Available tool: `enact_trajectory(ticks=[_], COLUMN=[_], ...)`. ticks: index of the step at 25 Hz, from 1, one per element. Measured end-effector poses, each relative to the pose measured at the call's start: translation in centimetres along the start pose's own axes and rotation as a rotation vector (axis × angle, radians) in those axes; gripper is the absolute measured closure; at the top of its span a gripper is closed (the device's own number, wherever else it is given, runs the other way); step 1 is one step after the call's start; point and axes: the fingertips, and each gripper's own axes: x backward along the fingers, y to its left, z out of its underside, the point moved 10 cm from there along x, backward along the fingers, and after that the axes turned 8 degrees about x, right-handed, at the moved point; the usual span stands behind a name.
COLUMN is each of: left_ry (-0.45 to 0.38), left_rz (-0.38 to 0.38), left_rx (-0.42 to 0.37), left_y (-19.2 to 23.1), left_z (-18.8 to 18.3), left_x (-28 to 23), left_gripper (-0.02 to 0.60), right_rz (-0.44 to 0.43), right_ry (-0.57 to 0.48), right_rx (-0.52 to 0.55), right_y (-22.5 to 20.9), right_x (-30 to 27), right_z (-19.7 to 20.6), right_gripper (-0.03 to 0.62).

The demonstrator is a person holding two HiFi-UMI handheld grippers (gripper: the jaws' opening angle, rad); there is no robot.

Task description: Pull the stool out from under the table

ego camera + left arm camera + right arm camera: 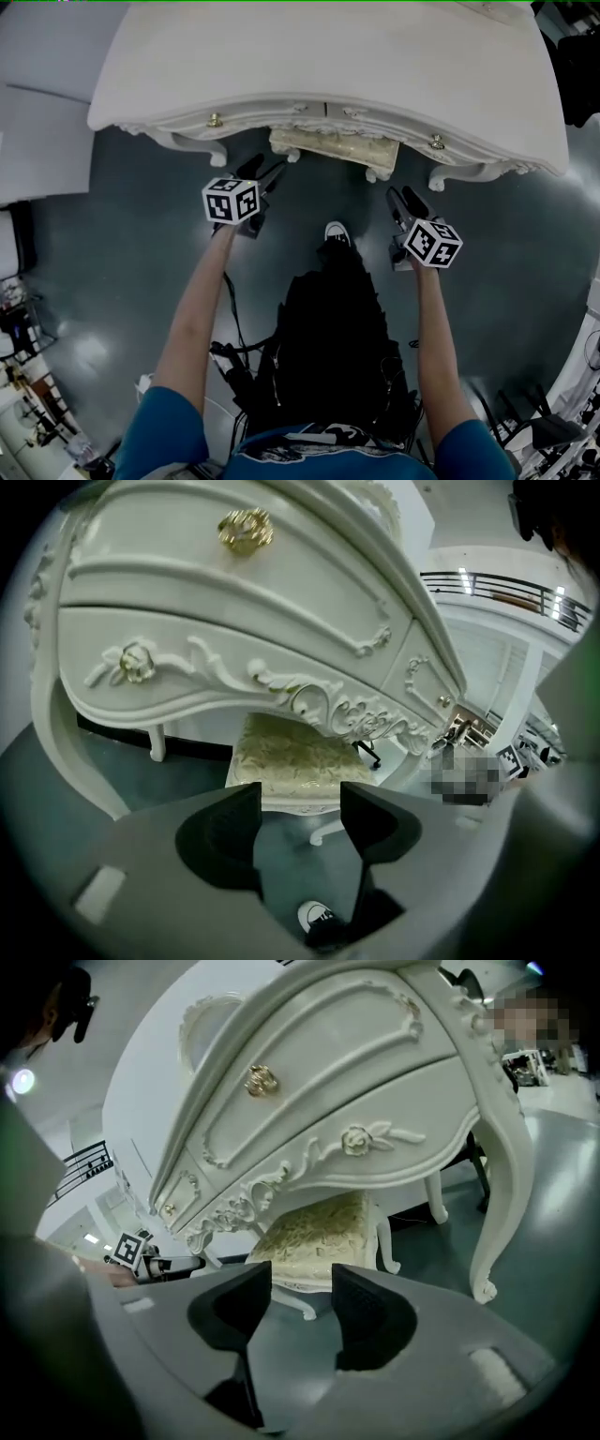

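The stool (328, 145) has a cream patterned cushion and white carved legs, and sits mostly tucked under the white ornate table (319, 56). My left gripper (264, 173) hovers in front of the stool's left corner, apart from it. My right gripper (405, 202) hangs a little further back, off the right corner. In the left gripper view the cushion (291, 752) lies beyond the open left gripper (300, 822), with only floor between the jaws. The right gripper view shows the stool (319, 1232) ahead of the open right gripper (302, 1302), with nothing held.
The table's curved legs (497, 1194) flank the stool on both sides, and drawers with gold knobs (246, 529) hang above it. My shoe (336, 232) stands on the dark floor between the grippers. A white platform (37, 122) lies left, and stands and cables fill the lower corners.
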Motion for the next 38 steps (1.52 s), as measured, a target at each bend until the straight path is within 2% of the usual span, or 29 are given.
enact_trajectory(ticks=[3, 6, 10, 12, 14, 16, 18, 23, 27, 30, 35, 38], left_ry=[-0.002, -0.030, -0.074, -0.092, -0.115, -0.125, -0.130, -0.126, -0.120, -0.118, -0.124, -0.084], left_rz=[-0.022, -0.043, -0.020, 0.006, 0.030, 0.046, 0.053, 0.073, 0.128, 0.115, 0.099, 0.089], left_rx=[0.003, 0.046, 0.126, 0.190, 0.249, 0.285, 0.317, 0.384, 0.420, 0.427, 0.448, 0.462], left_y=[2.1, 4.2, 6.5, 7.4, 8.1, 8.7, 9.3, 10.0, 9.9, 9.7, 9.0, 8.3], left_z=[0.7, 1.1, 1.3, 1.4, 1.4, 1.2, 1.1, 1.1, 1.5, 2.0, 3.8, 5.5], left_x=[-2.6, -4.9, -7.5, -8.6, -9.6, -10.5, -11.2, -12.7, -12.8, -12.3, -10.6, -9.1], left_gripper=[0.307, 0.284, 0.246, 0.195, 0.151, 0.133, 0.132, 0.153, 0.187, 0.195, 0.196, 0.195], right_rz=[0.003, 0.008, 0.008, 0.005, 0.001, 0.002, 0.001, 0.036, -0.002, -0.020, -0.038, -0.033], right_ry=[0.007, 0.014, -0.012, -0.030, -0.050, -0.072, -0.073, 0.014, 0.019, 0.024, 0.103, 0.149], right_rx=[0.028, 0.047, -0.019, -0.050, -0.105, -0.171, -0.199, -0.095, -0.136, -0.137, -0.135, -0.148], right_y=[-1.5, -2.9, -4.8, -5.4, -6.1, -6.7, -6.7, -6.3, -6.8, -7.1, -6.7, -5.9], right_x=[-2.7, -5.0, -7.2, -8.0, -8.6, -9.2, -10.0, -12.7, -12.6, -12.2, -11.2, -9.5], right_z=[0.8, 1.6, 2.4, 2.5, 3.0, 3.6, 3.6, 2.2, 2.8, 3.0, 3.2, 4.6], right_gripper=[0.372, 0.333, 0.254, 0.217, 0.207, 0.207, 0.207, 0.201, 0.210, 0.226, 0.233, 0.233])
